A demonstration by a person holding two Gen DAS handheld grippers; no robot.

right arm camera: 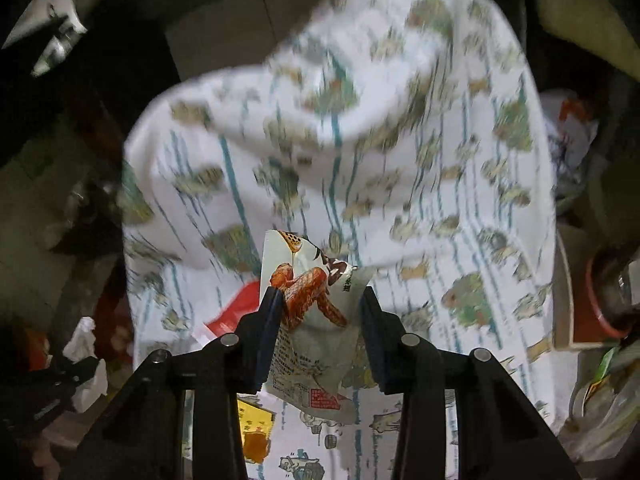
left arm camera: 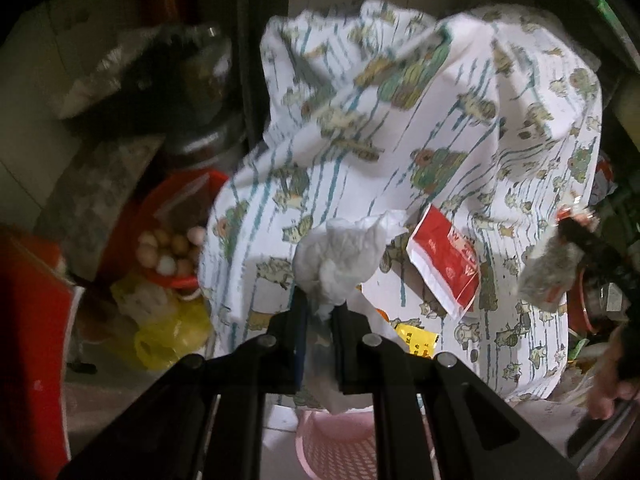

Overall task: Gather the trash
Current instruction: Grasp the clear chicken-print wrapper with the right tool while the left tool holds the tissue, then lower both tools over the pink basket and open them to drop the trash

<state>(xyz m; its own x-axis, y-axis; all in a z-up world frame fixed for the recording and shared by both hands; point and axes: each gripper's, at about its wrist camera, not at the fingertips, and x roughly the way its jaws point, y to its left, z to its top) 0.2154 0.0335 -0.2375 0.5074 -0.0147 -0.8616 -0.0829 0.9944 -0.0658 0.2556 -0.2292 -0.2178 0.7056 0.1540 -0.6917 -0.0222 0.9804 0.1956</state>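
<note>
The left tool [left arm camera: 320,308] pinches a crumpled white tissue [left arm camera: 344,252]; the right tool [right arm camera: 320,300] grips a printed chicken-wing snack wrapper [right arm camera: 312,320]. Carry both steadily to the pink perforated plastic basket [left arm camera: 336,444] below the left tool before releasing.

Cluttered home kitchen corner: printed tablecloth [left arm camera: 460,128], red basin [left arm camera: 160,216] of eggs [left arm camera: 168,248], pink basket [left arm camera: 340,440], glass jar [left arm camera: 204,92].

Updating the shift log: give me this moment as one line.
left gripper: shut on crumpled tissue | right gripper: shut on snack wrapper | red packet: loose on patterned cloth
</note>
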